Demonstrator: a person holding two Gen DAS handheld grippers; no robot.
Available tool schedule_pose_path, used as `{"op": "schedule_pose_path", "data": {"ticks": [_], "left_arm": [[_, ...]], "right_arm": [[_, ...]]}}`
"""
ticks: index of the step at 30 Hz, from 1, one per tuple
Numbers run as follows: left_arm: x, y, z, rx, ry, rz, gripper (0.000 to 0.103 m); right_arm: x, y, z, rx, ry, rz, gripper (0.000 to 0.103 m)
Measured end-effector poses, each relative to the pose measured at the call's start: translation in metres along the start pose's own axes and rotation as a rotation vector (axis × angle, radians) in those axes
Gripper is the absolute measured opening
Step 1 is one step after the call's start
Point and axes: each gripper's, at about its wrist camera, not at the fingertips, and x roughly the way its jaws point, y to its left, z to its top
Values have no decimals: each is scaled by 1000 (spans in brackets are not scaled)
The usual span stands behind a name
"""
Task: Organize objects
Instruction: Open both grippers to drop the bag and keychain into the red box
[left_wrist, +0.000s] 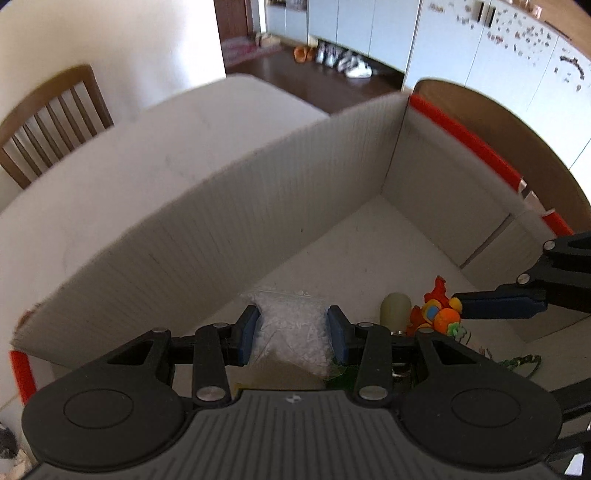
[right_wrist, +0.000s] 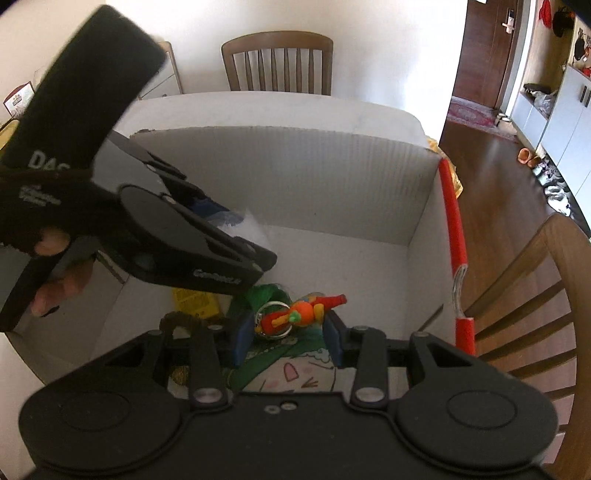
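The left gripper (left_wrist: 291, 332) is clenched on a clear plastic bag (left_wrist: 293, 332) of small white bits, its blue pads (left_wrist: 248, 332) pressing both sides of the bag, which hangs inside the open cardboard box (left_wrist: 258, 206) near one long wall. The box — white corrugated walls, red tape along its rim (left_wrist: 461, 133) — sits on a white worktop (left_wrist: 110, 177). The right gripper (right_wrist: 286, 332) stands spread, its pads apart on either side of an orange-and-red toy keychain (right_wrist: 299, 314) without pressing it; the keychain lies on the box floor with its metal ring (right_wrist: 275, 317) over a green cloth (right_wrist: 266, 295) and just above a card with a cartoon drawing (right_wrist: 295, 373). A yellow packet (right_wrist: 194, 301) lies beside the green cloth, partly hidden under the left gripper's body. From the left wrist view, a pale rounded object (left_wrist: 396, 308) stands just beside the keychain; what it is cannot be told. Wooden chairs (right_wrist: 277, 61) stand at the worktop's far side and to the right — beyond them, dark wood flooring (right_wrist: 491, 162) and shoes along white cabinets.
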Motion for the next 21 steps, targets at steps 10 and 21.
{"op": "schedule_pose_path", "data": {"ticks": [10, 21], "left_arm": [[3, 4, -6, -24, 34, -1, 46], [-30, 4, -18, -49, -26, -7, 66]], "right_arm": [[2, -2, -3, 15, 27, 4, 49], [-17, 3, -7, 12, -15, 17, 59]]}}
